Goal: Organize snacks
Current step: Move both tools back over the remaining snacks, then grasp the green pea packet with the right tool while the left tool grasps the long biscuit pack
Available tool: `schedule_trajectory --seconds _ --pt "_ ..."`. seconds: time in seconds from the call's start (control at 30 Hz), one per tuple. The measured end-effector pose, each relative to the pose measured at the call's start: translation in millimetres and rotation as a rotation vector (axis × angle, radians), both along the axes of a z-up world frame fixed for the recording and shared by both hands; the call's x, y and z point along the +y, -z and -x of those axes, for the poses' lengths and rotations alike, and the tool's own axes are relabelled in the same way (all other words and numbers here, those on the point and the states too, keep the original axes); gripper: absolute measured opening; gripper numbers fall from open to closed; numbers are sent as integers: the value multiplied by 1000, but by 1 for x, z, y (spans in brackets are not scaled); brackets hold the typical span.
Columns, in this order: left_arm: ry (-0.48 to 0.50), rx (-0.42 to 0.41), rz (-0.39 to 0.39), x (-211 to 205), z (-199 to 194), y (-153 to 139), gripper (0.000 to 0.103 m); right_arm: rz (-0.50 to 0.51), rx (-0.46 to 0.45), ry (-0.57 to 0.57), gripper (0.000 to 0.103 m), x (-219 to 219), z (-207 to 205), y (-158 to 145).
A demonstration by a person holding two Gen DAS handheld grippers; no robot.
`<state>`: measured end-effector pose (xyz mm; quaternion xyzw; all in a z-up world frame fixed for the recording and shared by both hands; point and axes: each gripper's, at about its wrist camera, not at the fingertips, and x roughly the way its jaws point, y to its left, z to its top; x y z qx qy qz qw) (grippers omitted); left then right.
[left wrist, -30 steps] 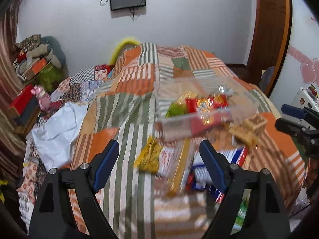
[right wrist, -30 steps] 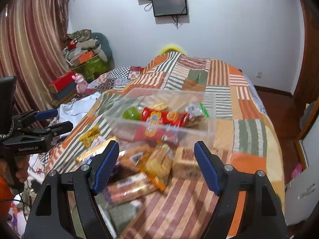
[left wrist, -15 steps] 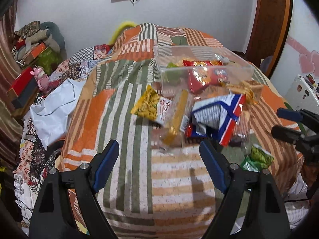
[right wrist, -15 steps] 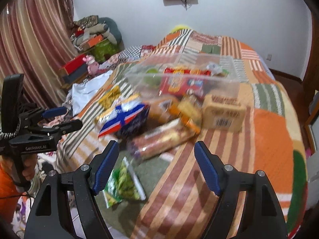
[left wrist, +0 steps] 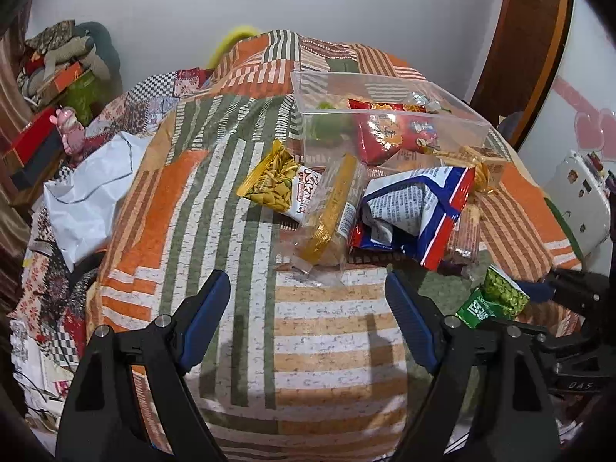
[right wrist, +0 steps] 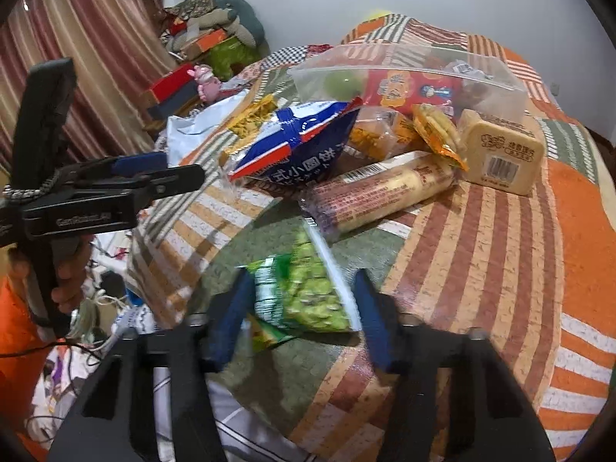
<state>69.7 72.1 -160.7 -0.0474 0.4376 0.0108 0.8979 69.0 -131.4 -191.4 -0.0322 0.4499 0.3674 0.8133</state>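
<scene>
Right now we had the right tongs [right wrist: 300, 308] closing around the green pea snack packet [right wrist: 308, 292], which lay between the blue pads near the bed's front edge; motion blur hid whether the pads had made contact. Our left tongs [left wrist: 308, 319] stood wide apart with nothing between them, hovering over the striped patchwork bedspread [left wrist: 215, 208] just short of the snack pile.

The clear plastic bin [left wrist: 389, 115] sat farther back on the bed, upright, already holding a red crisp bag [left wrist: 392, 131] and something green at its left end. In front of the bin, loose on the bedspread:
- gold and white snack bag [left wrist: 277, 184], leftmost
- clear wrapped pack with a gold strip [left wrist: 331, 211], just beside it
- crumpled blue, white and red bag [left wrist: 415, 208], touching that pack
- long clear wrapped biscuit roll [right wrist: 381, 192], lying in front of the blue bag
- tan boxy pack with a barcode [right wrist: 500, 154], at the roll's right end, up against the bin
- small orange packet [right wrist: 439, 134], leaning between the tan pack and the pile

In the right wrist view a hand [right wrist: 65, 269] gripped the left tongs' handle off the bed's left edge.
</scene>
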Motion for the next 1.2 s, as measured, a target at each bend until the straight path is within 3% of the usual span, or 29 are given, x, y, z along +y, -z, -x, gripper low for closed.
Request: schedule_trajectory --seconds 0.13,0.67,0.73,0.93,1.07,1.2 --pt "-18 -6 22 0 -9 2 83 -34 11 19 27 -7 -4 -1" --pt "-67 7 94 15 -57 16 83 -79 -59 180 26 -51 -25 -26" --pt "-52 25 100 13 -65 21 75 -86 -72 200 26 -56 -30 -31" --pt "-27 71 179 14 -81 36 68 -104 -77 243 26 -65 -41 -34" --pt "-29 91 235 19 -85 43 68 -107 -63 246 26 -68 -46 -31" --pt "-8 100 232 15 -89 44 68 -112 -53 246 26 -69 -50 -30"
